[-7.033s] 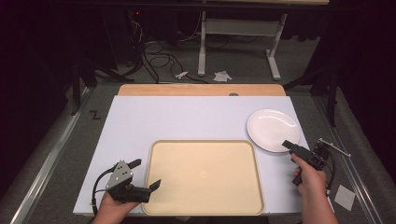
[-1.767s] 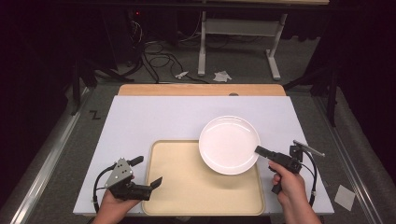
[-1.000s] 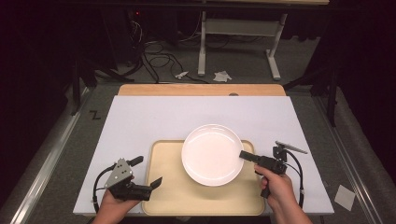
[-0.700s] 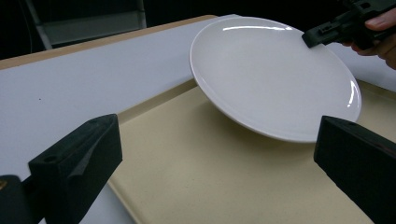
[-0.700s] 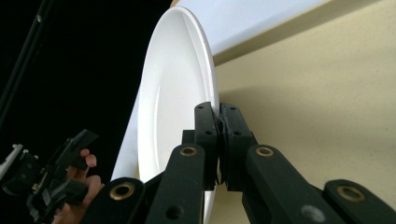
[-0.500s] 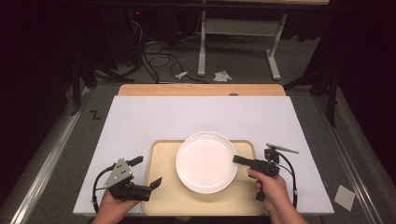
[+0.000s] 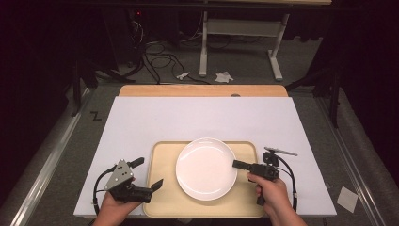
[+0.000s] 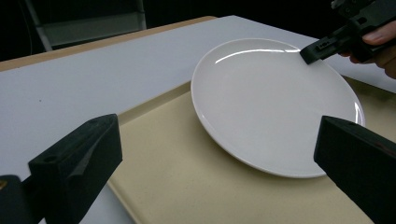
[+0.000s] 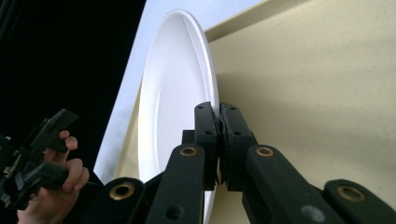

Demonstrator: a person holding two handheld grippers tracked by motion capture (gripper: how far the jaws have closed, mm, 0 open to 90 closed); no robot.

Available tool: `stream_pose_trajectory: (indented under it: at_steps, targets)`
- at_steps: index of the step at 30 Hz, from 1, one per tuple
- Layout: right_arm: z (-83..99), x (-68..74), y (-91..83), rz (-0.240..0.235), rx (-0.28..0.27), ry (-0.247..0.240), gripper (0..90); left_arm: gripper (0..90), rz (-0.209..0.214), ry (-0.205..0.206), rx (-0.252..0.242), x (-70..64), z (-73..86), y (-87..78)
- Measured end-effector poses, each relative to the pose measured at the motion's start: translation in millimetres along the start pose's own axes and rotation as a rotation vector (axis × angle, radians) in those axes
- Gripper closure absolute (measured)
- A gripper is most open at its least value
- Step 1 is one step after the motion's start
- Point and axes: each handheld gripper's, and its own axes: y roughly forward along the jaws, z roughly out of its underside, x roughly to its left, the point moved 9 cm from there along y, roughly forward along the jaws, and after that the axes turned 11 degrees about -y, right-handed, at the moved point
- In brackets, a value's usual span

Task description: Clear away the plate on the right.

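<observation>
A: Where is the plate (image 7: 206, 168)?

B: Lower middle of the high view, over the tray (image 7: 162, 188). The right gripper (image 7: 236, 164) pinches its right rim; in the right gripper view the jaws are pressed together on the thin white edge.

A: Is it down on the tray?

B: Hard to say. From the left gripper view its near edge seems to float a little above the beige surface, with the far side hanging past the tray's back rim, but I cannot be sure it isn't touching somewhere.

A: And the left gripper (image 7: 149, 176)?

B: Spread wide, holding nothing. It sits at the lower left of the high view, by the tray's left edge, on the white table (image 7: 197, 117).

A: How would you finish the set-down?

B: I'd bring the plate slightly toward the person so it lies wholly inside the tray's rim, level it, and lower it until it rests flat. Only then ease the jaws apart, and draw the gripper out sideways along the tray so the rim isn't lifted or dragged.
</observation>
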Motion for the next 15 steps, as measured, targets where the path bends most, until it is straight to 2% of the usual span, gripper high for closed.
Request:
stream_pose_trajectory:
  at_steps: [4, 11, 15]
  targets:
    - [2.7, -3.1, 2.0, 0.018, 0.016, -0.003, 88.7, 1.8, 0.001, -0.004, -0.002, 0.4, -0.1, -0.1]
    - [2.0, -3.9, 2.7, 0.010, 0.012, -0.006, 87.6, 1.8, 0.003, -0.005, 0.000, -0.2, 0.3, 0.2]
    - [3.4, -6.5, 3.4, 0.009, 0.029, 0.000, 86.8, 1.8, 0.003, -0.007, -0.005, 0.2, -0.4, -0.3]
